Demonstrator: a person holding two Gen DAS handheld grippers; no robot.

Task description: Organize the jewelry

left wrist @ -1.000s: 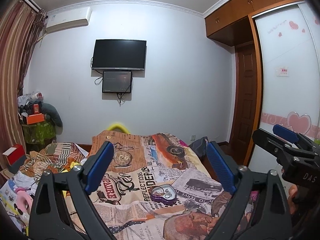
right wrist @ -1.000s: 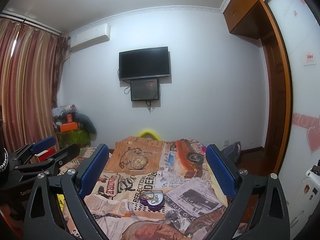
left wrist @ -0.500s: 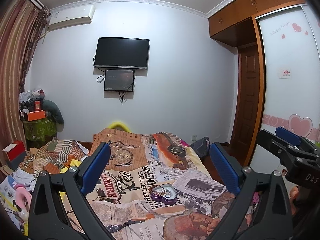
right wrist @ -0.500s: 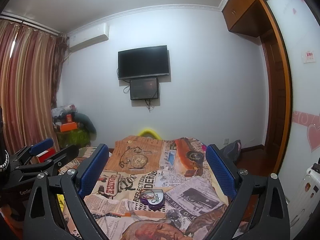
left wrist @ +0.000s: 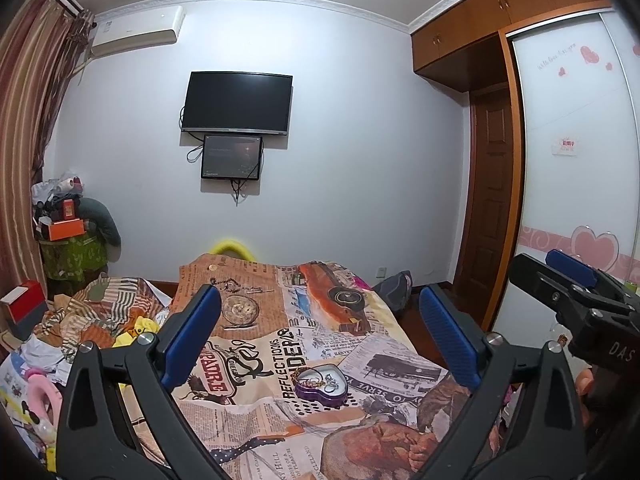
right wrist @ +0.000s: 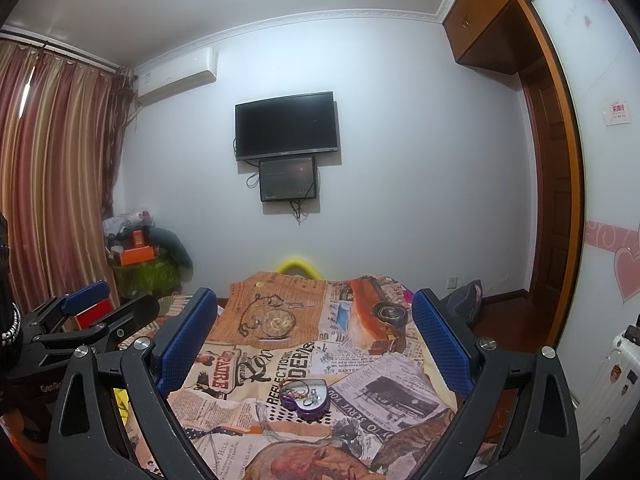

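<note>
One small heart-shaped box (left wrist: 321, 385), purple-sided with a pale lining, lies open on the bed (left wrist: 256, 420), on a newspaper-print cover. Gold and silver jewelry (left wrist: 320, 378) sits tangled inside. Left hand-held gripper (left wrist: 320, 336) and right hand-held gripper (right wrist: 314, 338) both hover above it, jaws wide apart, empty.
</note>
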